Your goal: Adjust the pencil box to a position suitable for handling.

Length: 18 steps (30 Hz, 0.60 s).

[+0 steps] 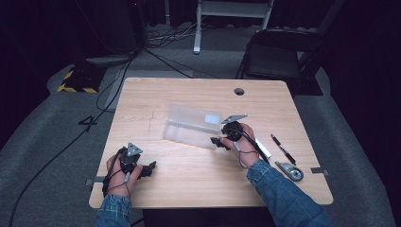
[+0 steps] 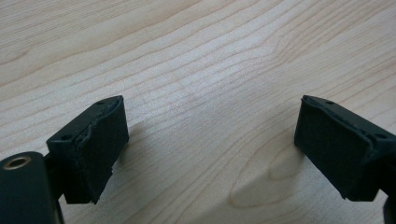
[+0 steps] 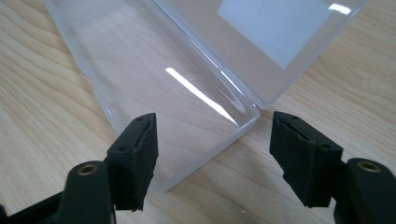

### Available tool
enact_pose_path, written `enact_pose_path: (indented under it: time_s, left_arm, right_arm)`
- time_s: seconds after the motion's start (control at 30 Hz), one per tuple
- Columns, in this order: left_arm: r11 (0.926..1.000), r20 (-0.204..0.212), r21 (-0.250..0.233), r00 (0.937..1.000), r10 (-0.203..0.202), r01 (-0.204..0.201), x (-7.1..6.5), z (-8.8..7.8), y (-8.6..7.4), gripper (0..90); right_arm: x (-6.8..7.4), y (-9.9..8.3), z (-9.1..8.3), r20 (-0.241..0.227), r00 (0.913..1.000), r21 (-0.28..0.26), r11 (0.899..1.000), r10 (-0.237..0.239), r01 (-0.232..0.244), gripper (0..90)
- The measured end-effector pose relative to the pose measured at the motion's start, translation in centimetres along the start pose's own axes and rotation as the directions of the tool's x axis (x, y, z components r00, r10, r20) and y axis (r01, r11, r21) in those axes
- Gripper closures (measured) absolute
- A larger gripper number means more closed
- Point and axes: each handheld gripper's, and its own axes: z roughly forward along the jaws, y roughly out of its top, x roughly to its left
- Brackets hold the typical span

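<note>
A clear plastic box lies open in the middle of the wooden table, its lid folded back. In the right gripper view its shallow tray and its lid, which carries a white label, lie just ahead of the jaws. My right gripper is at the box's near right corner. Its jaws stand wide apart and the tray's corner reaches in between them, but the pads do not press on it. My left gripper rests open near the front left of the table, with bare wood between its pads.
To the right of my right hand lie a white stick-shaped item, a black pen and a small grey-green object. A cable hole sits near the table's far edge. A black chair and floor cables stand beyond.
</note>
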Motion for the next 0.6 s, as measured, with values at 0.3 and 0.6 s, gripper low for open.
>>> enact_pose_path:
  time_s: [0.3, 0.6]
  left_arm:
    - [1.0000, 0.000, 0.000, 1.0000, 0.000, 0.000, 0.00, 0.00, 0.00, 10.4]
    - [1.0000, -0.004, -0.001, 1.0000, -0.009, 0.009, 0.01, 0.01, 0.00, 10.3]
  right_arm:
    - [0.34, 0.28, 0.72, 0.013, 0.9995, 0.053, 0.998, -0.028, 0.028, 38.1]
    - [0.33, -0.01, 0.89, 0.017, 0.9987, 0.071, 0.996, -0.048, 0.046, 39.1]
